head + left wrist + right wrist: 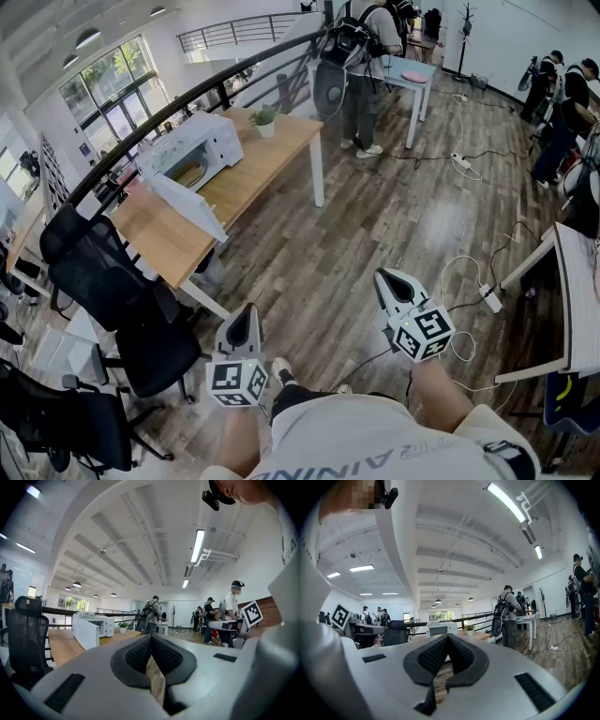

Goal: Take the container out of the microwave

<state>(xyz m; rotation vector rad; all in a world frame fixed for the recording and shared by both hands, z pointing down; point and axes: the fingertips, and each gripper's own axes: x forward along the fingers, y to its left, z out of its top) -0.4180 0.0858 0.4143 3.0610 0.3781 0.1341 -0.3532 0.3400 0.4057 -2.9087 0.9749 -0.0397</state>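
Task not started: my left gripper point(246, 317) and right gripper point(388, 279) are both closed and empty, well apart from the open microwave point(199, 145) with the container point(187, 174) apparently inside.

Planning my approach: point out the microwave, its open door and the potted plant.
microwave point(204, 139), head view, top of its case
open door point(187, 204), head view, middle of the panel
potted plant point(265, 118), head view, its leaves

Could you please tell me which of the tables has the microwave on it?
The long wooden table by the railing: the white microwave stands on it, door open, beside a potted plant. The pale table beyond has none.
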